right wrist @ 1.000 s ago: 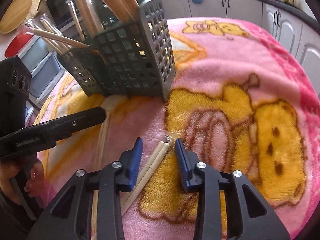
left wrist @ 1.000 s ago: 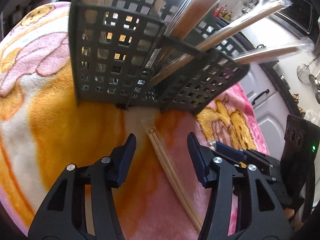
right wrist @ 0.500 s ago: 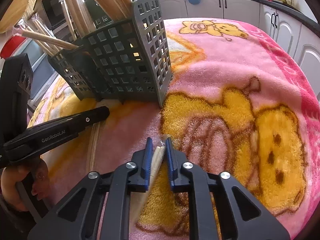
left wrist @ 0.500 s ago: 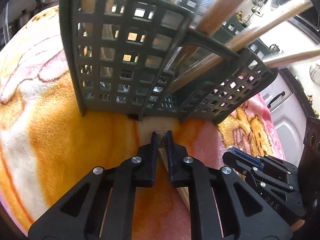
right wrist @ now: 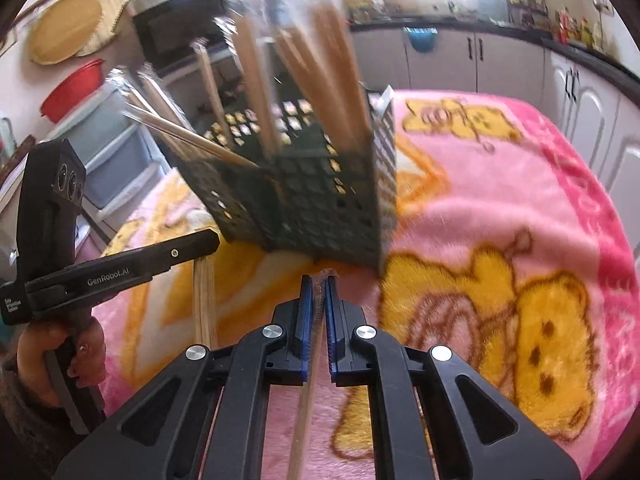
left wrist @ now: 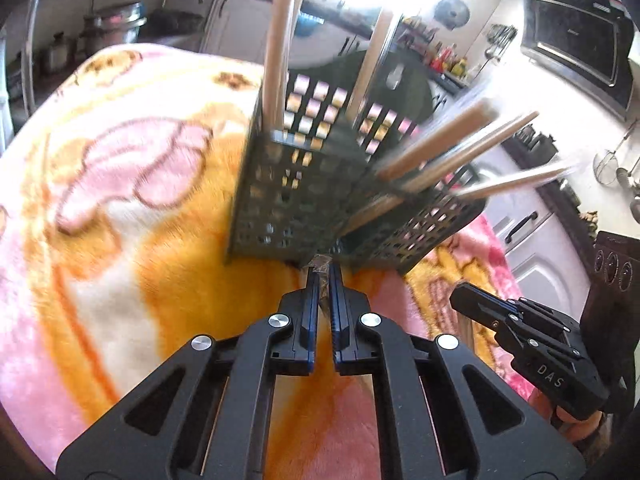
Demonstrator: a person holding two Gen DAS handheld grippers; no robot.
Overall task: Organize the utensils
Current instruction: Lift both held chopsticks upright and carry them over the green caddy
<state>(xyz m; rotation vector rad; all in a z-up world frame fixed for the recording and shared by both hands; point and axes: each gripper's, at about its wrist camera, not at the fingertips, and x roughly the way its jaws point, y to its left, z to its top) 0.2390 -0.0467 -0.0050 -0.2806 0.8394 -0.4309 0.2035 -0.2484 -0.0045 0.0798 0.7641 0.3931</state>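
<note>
A dark grey lattice caddy stands on the blanket with several wooden utensils and wrapped chopsticks leaning out of it. My left gripper is shut on a wrapped pair of chopsticks, held just in front of the caddy's base. In the right wrist view the caddy is straight ahead. My right gripper is closing its jaws on another wrapped chopstick pair, pads pressing it, the sticks running back under the fingers. To the left, the left gripper shows its pair hanging off the blanket.
A pink and orange cartoon blanket covers the table. A person's hand grips the left tool. White cupboards stand behind, plastic drawers and a red basin to the left, and an oven on the counter.
Both grippers went from open over chopstick pairs lying on the blanket to shut on them. Both have risen, lifting the pairs, and the caddy now sits lower and farther in each view.
</note>
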